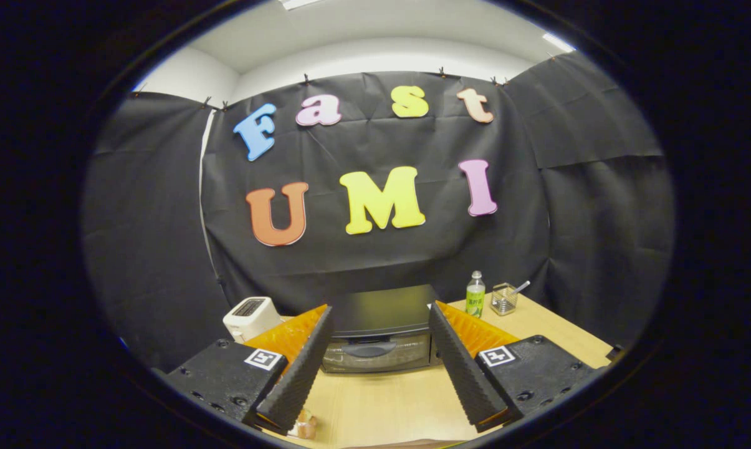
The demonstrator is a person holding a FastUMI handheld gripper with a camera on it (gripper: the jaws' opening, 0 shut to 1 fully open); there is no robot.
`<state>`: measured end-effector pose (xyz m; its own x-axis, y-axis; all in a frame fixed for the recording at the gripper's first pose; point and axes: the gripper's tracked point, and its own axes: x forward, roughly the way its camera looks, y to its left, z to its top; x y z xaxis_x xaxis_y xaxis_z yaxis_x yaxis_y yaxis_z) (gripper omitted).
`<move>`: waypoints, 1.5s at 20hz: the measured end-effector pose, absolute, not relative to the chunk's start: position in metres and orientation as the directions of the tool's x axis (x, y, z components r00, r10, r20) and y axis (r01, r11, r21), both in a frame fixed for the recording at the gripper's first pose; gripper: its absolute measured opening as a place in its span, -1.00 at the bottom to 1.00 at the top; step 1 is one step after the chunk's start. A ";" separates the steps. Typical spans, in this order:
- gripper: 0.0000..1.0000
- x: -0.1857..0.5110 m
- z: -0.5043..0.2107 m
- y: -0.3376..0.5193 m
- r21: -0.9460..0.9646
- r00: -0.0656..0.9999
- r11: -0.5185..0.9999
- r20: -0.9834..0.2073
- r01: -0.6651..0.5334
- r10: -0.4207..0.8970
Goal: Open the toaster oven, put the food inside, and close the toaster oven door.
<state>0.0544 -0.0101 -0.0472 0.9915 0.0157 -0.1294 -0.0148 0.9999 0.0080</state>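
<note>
Gripper view: the gripper jaws gape empty; the closed toaster oven faces them broadside.

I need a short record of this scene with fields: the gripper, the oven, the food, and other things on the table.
gripper: gripper open, fingers spread wide, holding nothing
toaster oven: toaster oven beyond the fingers, seen between them, door shut
food: small food item on the table, beside the left finger's tip, partly hidden
toaster: white toaster left of the oven
bottle: green-labelled bottle right of the oven, upright
glass: clear glass beside the bottle, a utensil standing in it
task state: oven not yet opened
</note>
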 end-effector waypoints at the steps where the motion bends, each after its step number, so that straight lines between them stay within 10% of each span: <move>1: 0.99 0.067 -0.059 -0.011 -0.008 0.987 1.000 -0.161 -0.017 0.016; 15: 0.99 0.230 -0.202 0.003 -0.016 0.907 1.000 -0.421 -0.019 0.010; 30: 1.00 0.186 -0.233 0.008 -0.053 0.921 0.999 -0.390 -0.012 -0.009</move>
<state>0.1858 0.0080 -0.2326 0.9208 -0.0093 -0.3899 -0.0122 0.9985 -0.0528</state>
